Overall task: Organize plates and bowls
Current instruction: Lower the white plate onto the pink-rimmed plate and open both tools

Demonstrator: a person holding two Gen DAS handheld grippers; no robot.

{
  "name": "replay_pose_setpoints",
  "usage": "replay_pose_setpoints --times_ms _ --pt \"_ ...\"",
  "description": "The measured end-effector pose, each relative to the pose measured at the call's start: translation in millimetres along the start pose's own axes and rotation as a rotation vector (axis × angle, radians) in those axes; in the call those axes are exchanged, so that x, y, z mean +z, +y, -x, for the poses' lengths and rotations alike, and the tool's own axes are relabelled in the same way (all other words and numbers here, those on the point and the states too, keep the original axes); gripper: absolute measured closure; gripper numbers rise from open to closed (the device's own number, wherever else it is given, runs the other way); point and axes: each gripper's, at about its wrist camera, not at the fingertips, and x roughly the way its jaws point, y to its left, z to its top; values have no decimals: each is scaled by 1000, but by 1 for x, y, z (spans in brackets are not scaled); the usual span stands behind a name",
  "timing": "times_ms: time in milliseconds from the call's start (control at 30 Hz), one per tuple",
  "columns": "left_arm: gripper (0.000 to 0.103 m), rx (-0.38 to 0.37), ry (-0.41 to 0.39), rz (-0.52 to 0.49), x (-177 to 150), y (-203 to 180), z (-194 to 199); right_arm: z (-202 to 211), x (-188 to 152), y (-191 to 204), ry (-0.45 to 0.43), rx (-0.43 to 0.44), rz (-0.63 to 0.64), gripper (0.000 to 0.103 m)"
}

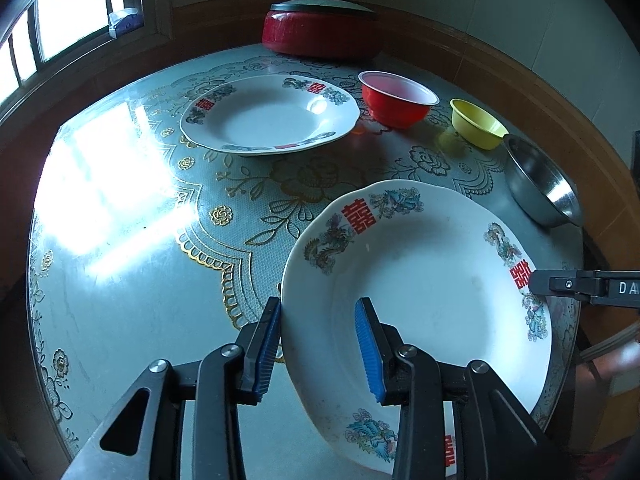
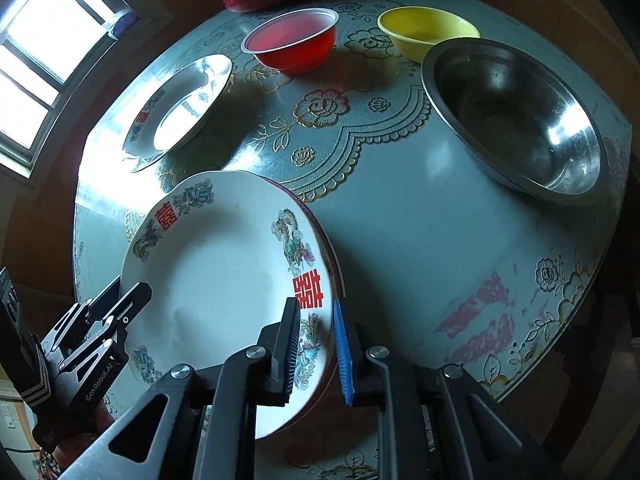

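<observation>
A round glass-topped table [image 1: 120, 280] is seen; a plate [image 1: 268, 114], red bowl [image 1: 394, 100], yellow bowl [image 1: 476, 122], steel bowl [image 1: 540, 184] and lidded red pot [image 1: 320, 32] are set toward its far edge.

Near plate [image 1: 420, 280] tilted — far plate [image 1: 268, 114], three bowls flat.

You have two patterned plates: near plate [image 1: 420, 280], far plate [image 1: 268, 114] | three bowls: red bowl [image 1: 396, 98], yellow bowl [image 1: 476, 122], steel bowl [image 1: 540, 184] | one lidded red pot [image 1: 320, 28] | two grippers: left gripper [image 1: 318, 344], right gripper [image 2: 316, 354]
</observation>
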Motion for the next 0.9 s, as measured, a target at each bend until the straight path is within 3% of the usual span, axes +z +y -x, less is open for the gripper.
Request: replay_pose_setpoints --times_ms 133,333,500,900 --pt "59 5 -7 11 1 2 5 12 3 -3 -28 54 -40 81" --pt "41 40 -24 33 4 5 16 31 3 10 -94 36 8 79" --pt "27 59 -51 69 7 13 30 32 0 26 -86 47 40 78" --pt "17 131 -48 114 19 42 37 32 7 67 -71 36 149 77"
